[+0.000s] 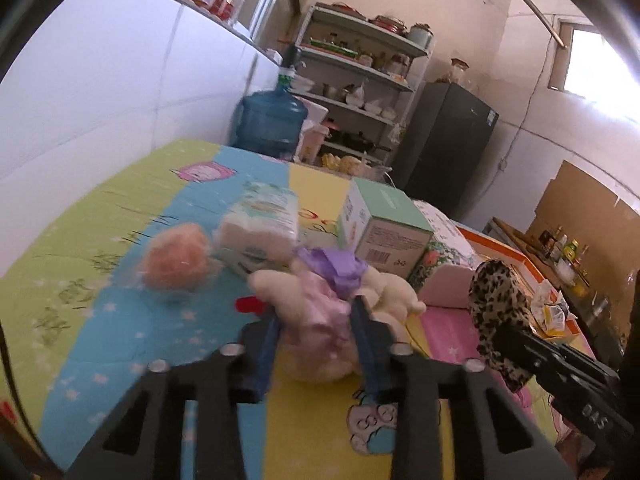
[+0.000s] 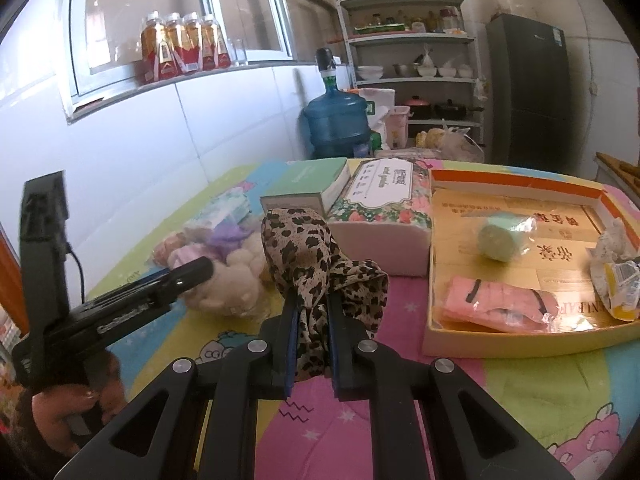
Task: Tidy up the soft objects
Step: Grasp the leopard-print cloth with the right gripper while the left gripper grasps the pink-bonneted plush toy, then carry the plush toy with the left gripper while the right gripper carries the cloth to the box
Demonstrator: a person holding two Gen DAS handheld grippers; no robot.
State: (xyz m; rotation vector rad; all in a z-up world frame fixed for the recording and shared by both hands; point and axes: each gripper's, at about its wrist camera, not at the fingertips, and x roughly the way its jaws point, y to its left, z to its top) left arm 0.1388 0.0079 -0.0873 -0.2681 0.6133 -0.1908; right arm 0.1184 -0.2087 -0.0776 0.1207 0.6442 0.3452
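Left gripper (image 1: 316, 316): fingers narrowed on the cream plush toy (image 1: 320, 320), which rests on the patterned surface (image 1: 120, 320) beside the green box (image 1: 384, 228); right gripper (image 2: 312, 312): fingers closed on the leopard-print cloth (image 2: 304, 248), held above the surface near the orange-rimmed tray (image 2: 520, 184). To lift the toy well, the grip should seat deep in its body, not its dress; carry each item clear of the tissue pack (image 2: 380, 216) before lowering it into the tray.

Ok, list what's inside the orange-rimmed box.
The box holds a green roll in clear wrap, a pink wrapped pack and crumpled wrappers at its right edge. Printed card lines its floor; anything beneath these items is hidden.
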